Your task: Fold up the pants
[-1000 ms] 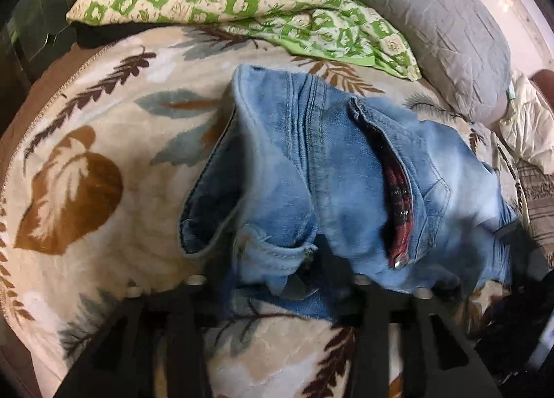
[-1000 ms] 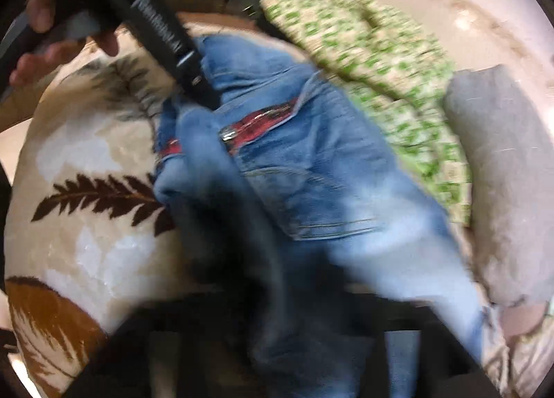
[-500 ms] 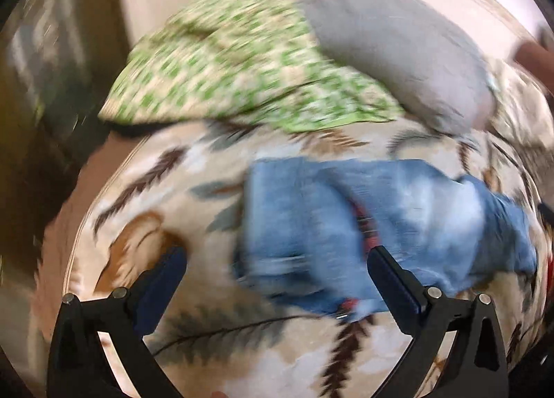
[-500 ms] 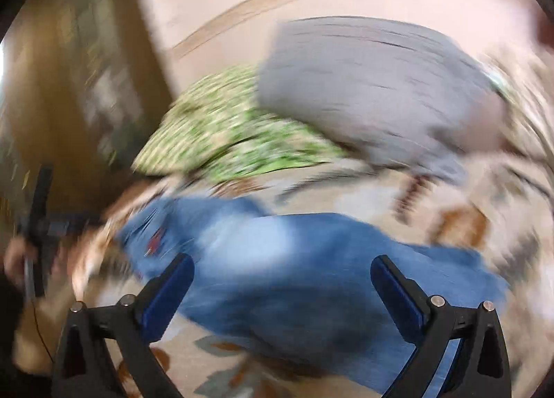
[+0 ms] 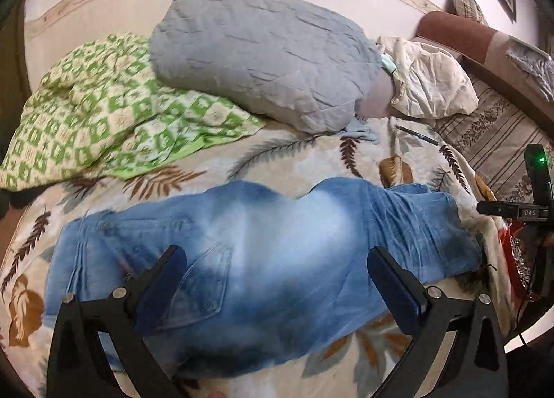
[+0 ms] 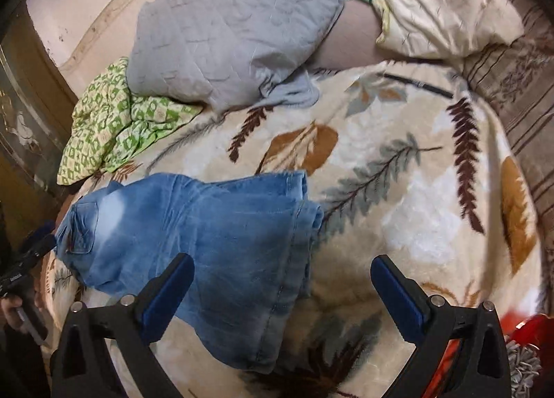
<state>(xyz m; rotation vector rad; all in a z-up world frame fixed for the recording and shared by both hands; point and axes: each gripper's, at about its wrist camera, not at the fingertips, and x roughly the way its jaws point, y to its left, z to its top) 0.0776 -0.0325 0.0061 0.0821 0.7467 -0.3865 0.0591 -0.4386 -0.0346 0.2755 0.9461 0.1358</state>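
So my faded blue denim pants (image 5: 263,259) lie lengthwise on the leaf-print bed blanket (image 6: 415,190), apparently folded leg over leg; both my left gripper (image 5: 277,280) and right gripper (image 6: 282,290) hover with jaws wide apart, empty, cross-folds left

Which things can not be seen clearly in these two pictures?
- Jeans: near edge hidden behind the left claw in the left wrist view.
- Pen-like stick: too small to identify, right wrist view.
- Red item: cut off by the right wrist view's edge, behind the right claw.
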